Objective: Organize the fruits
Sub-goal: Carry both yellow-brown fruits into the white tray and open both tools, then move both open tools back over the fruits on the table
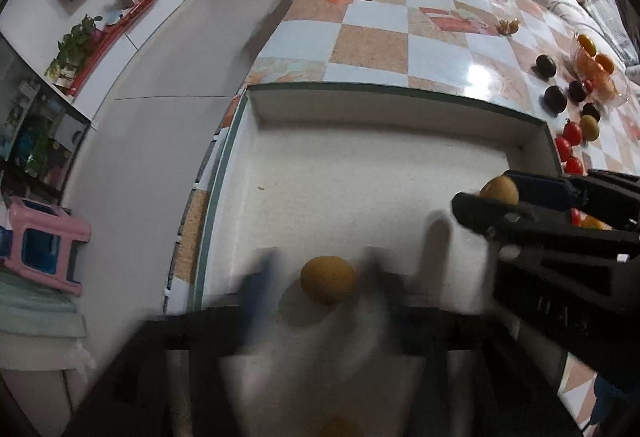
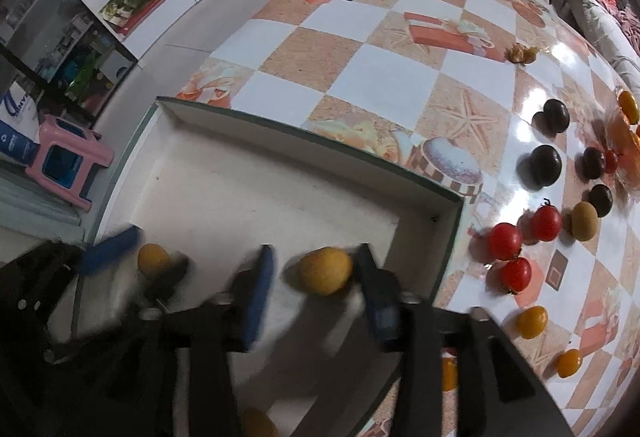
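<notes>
A shallow white box (image 1: 360, 165) with a green rim lies on the checkered table; it also shows in the right wrist view (image 2: 240, 181). My left gripper (image 1: 316, 281) is open, its blurred jaws either side of a yellow fruit (image 1: 328, 279) over the box floor. My right gripper (image 2: 314, 273) is open, with a gap between its left pad and the yellow fruit (image 2: 325, 270) between its jaws. In the left wrist view the right gripper (image 1: 496, 193) reaches in from the right with that fruit (image 1: 499, 189). In the right wrist view the left gripper (image 2: 154, 257) brackets its fruit (image 2: 153, 260).
Right of the box lie red tomatoes (image 2: 505, 241), dark round fruits (image 2: 545, 161), a brown kiwi (image 2: 585, 221) and small yellow fruits (image 2: 531, 321). A clear bowl (image 2: 624, 141) of orange fruit stands at the far right. Another yellow fruit (image 2: 258, 421) lies in the box near its front.
</notes>
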`<state>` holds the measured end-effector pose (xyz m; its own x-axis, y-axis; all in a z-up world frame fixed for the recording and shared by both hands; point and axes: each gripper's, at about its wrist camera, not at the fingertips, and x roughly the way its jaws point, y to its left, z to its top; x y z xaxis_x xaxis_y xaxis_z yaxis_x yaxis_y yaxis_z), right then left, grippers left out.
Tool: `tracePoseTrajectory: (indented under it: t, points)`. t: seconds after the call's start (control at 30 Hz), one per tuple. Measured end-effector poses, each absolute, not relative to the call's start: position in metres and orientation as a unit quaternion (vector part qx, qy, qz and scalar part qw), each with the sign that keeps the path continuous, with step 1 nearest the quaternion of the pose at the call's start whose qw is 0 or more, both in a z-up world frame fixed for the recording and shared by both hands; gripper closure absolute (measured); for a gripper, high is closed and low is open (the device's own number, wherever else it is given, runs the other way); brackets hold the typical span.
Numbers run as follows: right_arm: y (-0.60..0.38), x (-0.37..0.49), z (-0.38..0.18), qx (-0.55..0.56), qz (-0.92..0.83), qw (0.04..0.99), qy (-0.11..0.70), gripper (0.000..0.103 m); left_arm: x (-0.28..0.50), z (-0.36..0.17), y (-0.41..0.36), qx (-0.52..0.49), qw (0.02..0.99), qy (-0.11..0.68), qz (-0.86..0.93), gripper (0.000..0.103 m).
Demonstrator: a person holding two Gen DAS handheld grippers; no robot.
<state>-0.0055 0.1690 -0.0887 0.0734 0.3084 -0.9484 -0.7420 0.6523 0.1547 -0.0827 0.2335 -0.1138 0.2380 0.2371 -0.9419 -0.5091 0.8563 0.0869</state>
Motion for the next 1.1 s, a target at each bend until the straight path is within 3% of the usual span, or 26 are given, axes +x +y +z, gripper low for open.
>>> tracePoseTrajectory:
  t: [0.2,0.33,0.5,0.77,0.83,1.1]
  points:
    - [0.169,-0.008,-0.089,-0.181,0.373,0.704,0.577,0.036,-0.086,-0.111,0.226,-0.096,0.785,0.562,0.240,0.013]
    - [0.163,-0.003,-0.081,-0.152,0.374,0.704,0.584,0.025,-0.086,-0.109,0.225,-0.097,0.785,0.563,0.240,0.013]
    - [0.148,0.004,-0.059,-0.117,0.378,0.709,0.584,0.020,-0.088,-0.100,0.218,-0.091,0.785,0.567,0.233,0.013]
    - [0.071,0.013,-0.050,-0.079,0.312,0.730,0.602,0.014,-0.089,-0.079,0.184,-0.098,0.795,0.569,0.187,0.013]
    - [0.047,0.012,-0.055,-0.082,0.286,0.735,0.610,0.007,-0.086,-0.075,0.168,-0.093,0.799,0.569,0.171,0.013]
    - [-0.056,0.014,-0.074,-0.062,0.189,0.743,0.639,0.007,-0.065,-0.056,0.099,-0.066,0.819,0.562,0.091,0.013]
